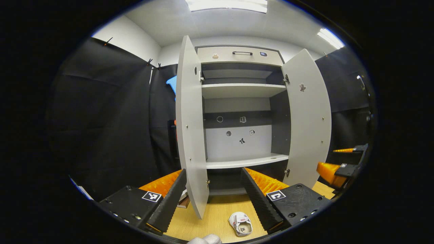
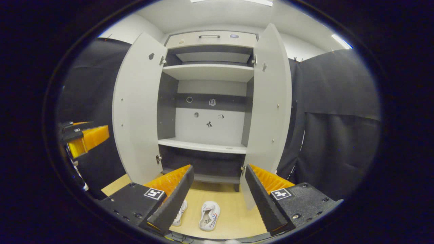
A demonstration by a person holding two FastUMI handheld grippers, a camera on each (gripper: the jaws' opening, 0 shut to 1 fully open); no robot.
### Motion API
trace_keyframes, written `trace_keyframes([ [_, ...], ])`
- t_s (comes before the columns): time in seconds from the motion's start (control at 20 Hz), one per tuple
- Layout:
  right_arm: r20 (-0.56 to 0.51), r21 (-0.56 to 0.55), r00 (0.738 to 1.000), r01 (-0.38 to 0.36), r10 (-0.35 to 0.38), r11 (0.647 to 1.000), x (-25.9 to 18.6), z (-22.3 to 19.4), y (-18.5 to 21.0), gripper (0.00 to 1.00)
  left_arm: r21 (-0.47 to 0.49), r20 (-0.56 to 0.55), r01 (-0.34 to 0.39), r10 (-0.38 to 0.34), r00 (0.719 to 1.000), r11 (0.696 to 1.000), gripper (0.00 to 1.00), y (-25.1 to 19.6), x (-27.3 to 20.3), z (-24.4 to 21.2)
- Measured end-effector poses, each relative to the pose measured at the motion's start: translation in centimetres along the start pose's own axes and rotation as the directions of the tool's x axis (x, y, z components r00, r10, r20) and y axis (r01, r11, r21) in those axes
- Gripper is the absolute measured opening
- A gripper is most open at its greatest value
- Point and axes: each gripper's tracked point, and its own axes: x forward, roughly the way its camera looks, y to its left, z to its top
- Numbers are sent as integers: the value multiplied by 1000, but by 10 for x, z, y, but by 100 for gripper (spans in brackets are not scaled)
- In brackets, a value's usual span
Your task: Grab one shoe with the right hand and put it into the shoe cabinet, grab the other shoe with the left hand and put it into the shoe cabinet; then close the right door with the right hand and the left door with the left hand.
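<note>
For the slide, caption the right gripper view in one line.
Open hand-held gripper faces the open shoe cabinet, two white shoes on the floor below.

Both cameras face the open shoe cabinet [image 1: 237, 112] from a little way back, low above the wooden floor [image 2: 230, 210]. The left gripper view stands left of centre, its near left door [image 1: 191, 135] almost edge-on. The right gripper view stands further right, seeing both doors spread. They share the cabinet's shelves and the white shoes [image 2: 209, 215] on the floor.
</note>
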Motion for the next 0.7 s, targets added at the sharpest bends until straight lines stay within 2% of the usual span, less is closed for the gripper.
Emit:
trace_keyframes([
  [0.15, -178, -25, 984, -21, 16, 999, 9, -75, 7, 99, 9, -14, -2, 3, 1000, 1000, 96, 1, -1, -7],
  [0.35, -413, -25, 910, -57, 42, 998, 11, -171, 19, 98, 25, -42, -13, 14, 999, 1000, 96, 7, -1, -19],
  [0.55, -504, 13, 859, -89, 83, 996, 29, -233, 41, 96, 42, -64, -27, 30, 998, 999, 96, 13, 0, -27],
  [0.6, -522, 32, 848, -88, 92, 996, 34, -247, 47, 96, 38, -67, -32, 35, 997, 999, 100, 14, 2, -29],
  [0.65, -530, 52, 842, -87, 101, 995, 44, -258, 54, 95, 32, -75, -34, 36, 997, 999, 96, 14, 2, -31],
  [0.7, -547, 69, 830, -84, 108, 994, 54, -270, 59, 95, 26, -82, -36, 38, 996, 999, 100, 13, 3, -31],
])
